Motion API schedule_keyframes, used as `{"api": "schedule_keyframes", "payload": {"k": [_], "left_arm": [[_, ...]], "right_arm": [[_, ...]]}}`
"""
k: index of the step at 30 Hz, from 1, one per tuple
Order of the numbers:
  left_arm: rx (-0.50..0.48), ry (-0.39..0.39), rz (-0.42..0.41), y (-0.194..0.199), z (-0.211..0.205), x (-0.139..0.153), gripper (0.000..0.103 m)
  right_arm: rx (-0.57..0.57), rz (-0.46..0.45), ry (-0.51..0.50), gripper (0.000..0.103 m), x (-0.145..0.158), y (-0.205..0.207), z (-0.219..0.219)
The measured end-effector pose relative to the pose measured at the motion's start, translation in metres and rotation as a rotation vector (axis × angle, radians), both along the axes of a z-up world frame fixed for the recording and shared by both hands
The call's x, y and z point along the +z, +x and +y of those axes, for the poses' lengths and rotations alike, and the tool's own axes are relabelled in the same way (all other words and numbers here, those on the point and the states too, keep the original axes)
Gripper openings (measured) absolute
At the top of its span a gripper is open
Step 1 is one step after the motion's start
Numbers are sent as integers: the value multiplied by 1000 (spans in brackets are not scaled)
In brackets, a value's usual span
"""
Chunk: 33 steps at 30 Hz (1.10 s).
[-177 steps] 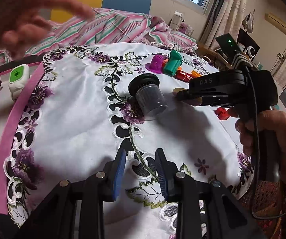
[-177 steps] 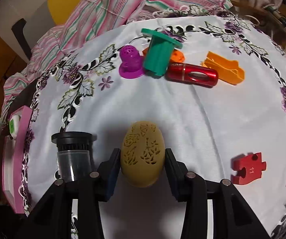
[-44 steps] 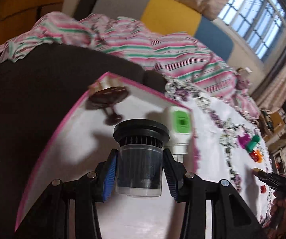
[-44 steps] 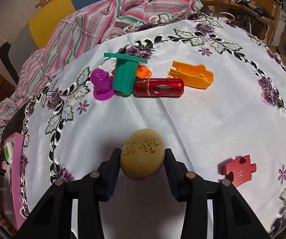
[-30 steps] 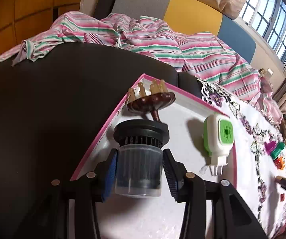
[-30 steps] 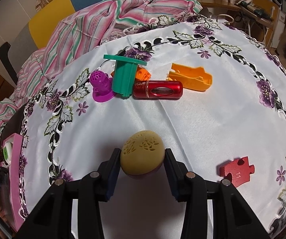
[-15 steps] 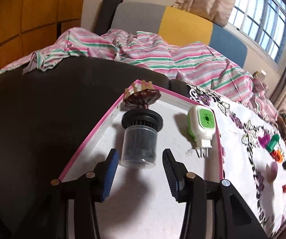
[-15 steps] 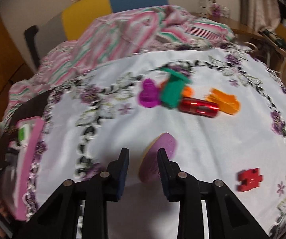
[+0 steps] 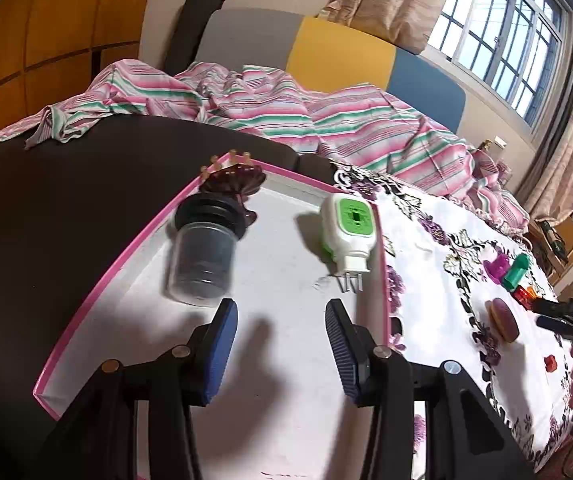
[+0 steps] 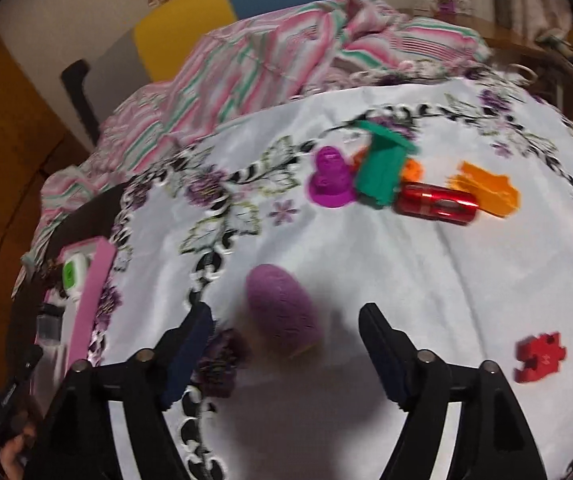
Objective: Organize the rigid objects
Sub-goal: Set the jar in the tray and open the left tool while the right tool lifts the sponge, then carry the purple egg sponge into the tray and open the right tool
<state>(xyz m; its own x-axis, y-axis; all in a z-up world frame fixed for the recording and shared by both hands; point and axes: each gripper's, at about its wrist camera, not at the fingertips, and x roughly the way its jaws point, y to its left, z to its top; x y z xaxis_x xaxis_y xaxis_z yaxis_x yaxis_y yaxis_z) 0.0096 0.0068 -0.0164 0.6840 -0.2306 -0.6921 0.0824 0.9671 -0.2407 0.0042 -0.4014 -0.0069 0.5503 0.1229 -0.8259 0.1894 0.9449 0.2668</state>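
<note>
A clear jar with a black cap (image 9: 202, 256) stands in the pink-rimmed white tray (image 9: 126, 256), beside a brown comb-like piece (image 9: 232, 178) and a white and green plug-in device (image 9: 348, 232). My left gripper (image 9: 278, 344) is open just behind the jar, with nothing between its fingers. On the tablecloth lies the egg-shaped object (image 10: 282, 312), tipped over with its purple underside up. My right gripper (image 10: 286, 344) is opening around it, and its pads are clear of the egg. The egg (image 9: 502, 320) and the right gripper (image 9: 544, 314) also show far right in the left wrist view.
A purple toy (image 10: 330, 184), green piece (image 10: 382, 172), red cylinder (image 10: 436, 204) and orange piece (image 10: 486, 192) cluster at the far side of the flowered tablecloth (image 10: 406, 280). A red puzzle piece (image 10: 540, 356) lies right. The tray (image 10: 90, 296) sits left. Striped bedding lies beyond.
My left gripper let go of the jar in the tray and drew back. My right gripper released the egg, which tipped over, and its jaws have spread wide.
</note>
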Motion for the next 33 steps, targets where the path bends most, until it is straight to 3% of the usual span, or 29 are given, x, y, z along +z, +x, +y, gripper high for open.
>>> {"api": "schedule_keyframes", "payload": {"k": [5, 8, 10, 19, 26, 33], "left_arm": [[0, 8, -12, -6, 0, 3, 46], [5, 17, -2, -5, 3, 1, 46], [14, 8, 0, -6, 7, 0, 46], [20, -1, 20, -17, 5, 0, 46], [-2, 19, 27, -28, -2, -1, 46], [19, 16, 14, -38, 7, 2, 46]], "right_arm": [[109, 122, -202, 76, -25, 33, 35], [80, 195, -193, 57, -46, 39, 30], [60, 179, -167, 45, -47, 37, 24], [57, 125, -22, 45, -32, 23, 33], [250, 6, 67, 45, 5, 21, 127], [441, -15, 75, 45, 11, 35, 236]]}}
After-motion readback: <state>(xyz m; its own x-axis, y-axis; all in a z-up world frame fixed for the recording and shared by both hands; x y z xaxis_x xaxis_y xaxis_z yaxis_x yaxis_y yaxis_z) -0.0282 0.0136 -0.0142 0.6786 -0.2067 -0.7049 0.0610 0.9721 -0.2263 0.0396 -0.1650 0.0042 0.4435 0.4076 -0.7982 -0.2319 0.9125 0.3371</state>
